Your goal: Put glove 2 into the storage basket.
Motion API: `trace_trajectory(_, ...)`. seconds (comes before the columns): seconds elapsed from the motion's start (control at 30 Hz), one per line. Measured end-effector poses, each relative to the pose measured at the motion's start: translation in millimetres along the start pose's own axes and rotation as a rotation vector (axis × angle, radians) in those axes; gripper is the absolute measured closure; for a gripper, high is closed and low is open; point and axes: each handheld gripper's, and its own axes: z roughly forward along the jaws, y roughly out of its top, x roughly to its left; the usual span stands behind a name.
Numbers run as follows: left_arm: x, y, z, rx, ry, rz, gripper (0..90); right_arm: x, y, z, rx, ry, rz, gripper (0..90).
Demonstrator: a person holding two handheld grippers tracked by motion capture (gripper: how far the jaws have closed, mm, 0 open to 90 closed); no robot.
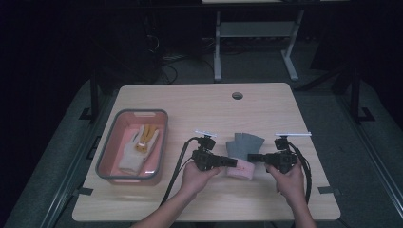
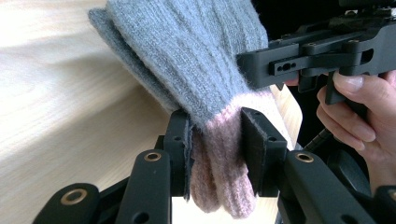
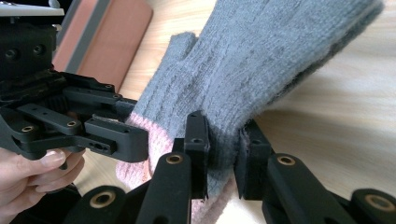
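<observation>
A knitted glove [image 1: 243,151], grey with a pink cuff, is held between both grippers just above the wooden table [image 1: 199,104]. My left gripper [image 1: 232,162] is shut on the glove's pink cuff edge [image 2: 219,154], its pads pinching the fabric. My right gripper [image 1: 253,157] is shut on the opposite side of the glove [image 3: 224,149], near where grey meets pink. The two grippers face each other across the cuff. The grey fingers [image 1: 248,140] point away from me and hang toward the table.
A grey-rimmed pink tray [image 1: 110,142] stands at the left of the table and holds a white and yellow glove [image 1: 137,148]. A round cable hole [image 1: 237,95] sits near the far edge. Cables trail from both grippers toward me.
</observation>
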Motion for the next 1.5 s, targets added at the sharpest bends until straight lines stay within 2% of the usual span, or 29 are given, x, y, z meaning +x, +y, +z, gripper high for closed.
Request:
trace_trajectory(0.23,3.6,0.9,-13.7,-0.001,0.009,0.001,65.0,12.0,8.0,6.6,0.022,0.0,-0.023,76.9)
trace_trajectory(0.53,8.1,2.7,-33.7,-0.031,0.02,0.008,65.1,29.0,20.3,15.4,0.031,0.012,-0.048,77.0)
trace_trajectory(0.93,11.5,0.5,-62.8,-0.071,0.044,0.012,65.1,50.3,34.6,29.3,0.048,0.054,-0.074,77.0)
trace_trajectory(1.07,12.5,-0.6,-69.8,-0.075,0.059,0.017,65.0,57.4,38.3,34.3,0.054,0.056,-0.087,77.0)
trace_trajectory(1.5,15.7,-1.6,-85.8,-0.099,0.063,0.012,65.1,71.3,46.1,43.1,0.067,0.071,-0.105,77.0)
